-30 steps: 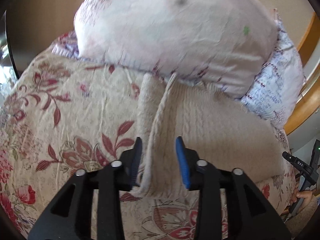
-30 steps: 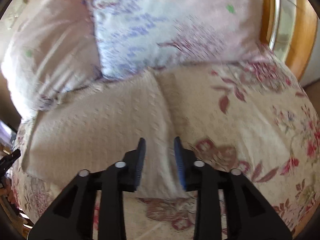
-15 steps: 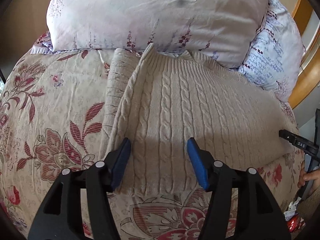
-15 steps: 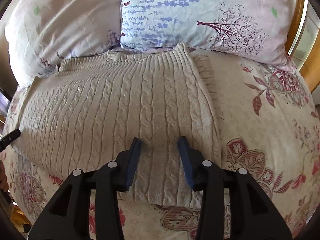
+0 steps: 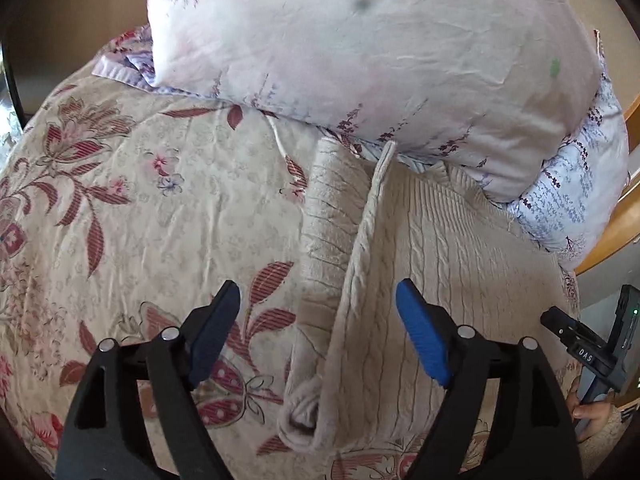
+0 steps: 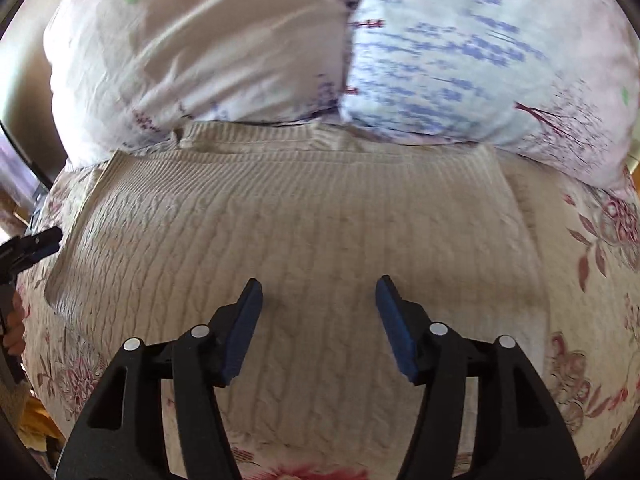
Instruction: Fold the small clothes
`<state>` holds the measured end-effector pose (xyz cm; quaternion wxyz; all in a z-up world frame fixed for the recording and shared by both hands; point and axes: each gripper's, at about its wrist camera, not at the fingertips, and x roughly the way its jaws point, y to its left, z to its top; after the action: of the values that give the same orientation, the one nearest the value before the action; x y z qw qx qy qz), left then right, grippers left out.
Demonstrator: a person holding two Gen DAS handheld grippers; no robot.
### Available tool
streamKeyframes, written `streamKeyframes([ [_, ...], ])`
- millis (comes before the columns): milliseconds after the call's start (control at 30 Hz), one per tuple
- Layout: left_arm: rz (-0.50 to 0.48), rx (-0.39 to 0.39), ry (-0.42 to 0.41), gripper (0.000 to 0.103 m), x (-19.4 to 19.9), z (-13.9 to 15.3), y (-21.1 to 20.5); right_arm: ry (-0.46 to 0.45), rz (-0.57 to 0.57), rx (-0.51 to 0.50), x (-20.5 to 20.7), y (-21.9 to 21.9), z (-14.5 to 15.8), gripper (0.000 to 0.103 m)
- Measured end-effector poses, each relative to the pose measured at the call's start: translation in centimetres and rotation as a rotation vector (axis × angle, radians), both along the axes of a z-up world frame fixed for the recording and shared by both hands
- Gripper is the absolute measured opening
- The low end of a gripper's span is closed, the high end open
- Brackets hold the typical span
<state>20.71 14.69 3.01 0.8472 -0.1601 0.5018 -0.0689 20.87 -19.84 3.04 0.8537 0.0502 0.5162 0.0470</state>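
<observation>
A beige cable-knit sweater [image 5: 452, 264] lies flat on the floral bedspread [image 5: 140, 200], its collar against the pillows. Its left sleeve [image 5: 332, 216] lies folded alongside the body, cuff near the hem. My left gripper [image 5: 318, 326] is open and empty, hovering over the sweater's left edge and sleeve near the hem. In the right wrist view the sweater [image 6: 304, 232] fills the middle. My right gripper [image 6: 319, 320] is open and empty above the sweater's lower middle.
Two floral pillows [image 5: 360, 48] [image 6: 480, 52] lie at the head of the bed behind the sweater. A wooden bed frame [image 5: 624, 216] runs along the right. The other gripper and a hand [image 5: 588, 360] show at the right edge.
Both grippers opened wider. The left gripper shifted left from over the sweater's body to its left edge and sleeve. The right gripper moved left toward the sweater's middle.
</observation>
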Motion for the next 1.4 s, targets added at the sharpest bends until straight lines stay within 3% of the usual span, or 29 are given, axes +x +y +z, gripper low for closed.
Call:
streamKeyframes([
  [133, -0.026, -0.056, 0.049, 0.082, 1.2, -1.1, 0.1, 0.002, 0.002, -0.002, 0.0, 0.2, -0.3, 0.065],
  [267, -0.042, -0.116, 0.041, 0.080, 2.1, -1.2, 0.1, 0.010, -0.006, 0.021, -0.1, -0.2, -0.3, 0.065],
  [300, -0.043, -0.122, 0.037, 0.078, 2.2, -1.2, 0.1, 0.011, -0.007, 0.024, -0.1, -0.2, -0.4, 0.066],
  [433, -0.053, -0.164, 0.041, 0.049, 2.9, -1.6, -0.4, 0.013, -0.006, 0.025, -0.3, 0.0, -0.5, 0.068],
  [633, -0.019, -0.175, 0.023, 0.046, 2.6, -1.7, -0.6, 0.013, -0.015, 0.034, -0.3, 0.0, -0.5, 0.070],
  [733, -0.005, -0.190, 0.033, 0.034, 2.4, -1.9, -0.4, 0.012, -0.018, 0.037, -0.3, 0.0, -0.5, 0.070],
  [800, 0.012, -0.173, 0.032, 0.033, 2.4, -1.9, -1.0, 0.009, -0.016, 0.036, -0.4, 0.0, -0.6, 0.071],
  [867, 0.013, -0.174, 0.043, 0.024, 2.6, -2.0, -1.7, 0.009, -0.016, 0.037, -0.4, 0.1, -0.7, 0.071],
  [967, 0.030, -0.167, 0.034, 0.020, 2.5, -1.8, -2.4, 0.008, -0.017, 0.052, -0.7, -0.1, -0.8, 0.071],
  [1233, 0.054, -0.262, -0.025, 0.017, 1.8, 1.2, -3.3, -0.002, -0.029, 0.124, -1.7, -1.5, -0.3, 0.071],
  [1400, 0.022, -0.333, -0.092, 0.016, 1.4, 4.8, -6.8, -0.016, -0.033, 0.154, -2.0, -2.9, 0.5, 0.071],
])
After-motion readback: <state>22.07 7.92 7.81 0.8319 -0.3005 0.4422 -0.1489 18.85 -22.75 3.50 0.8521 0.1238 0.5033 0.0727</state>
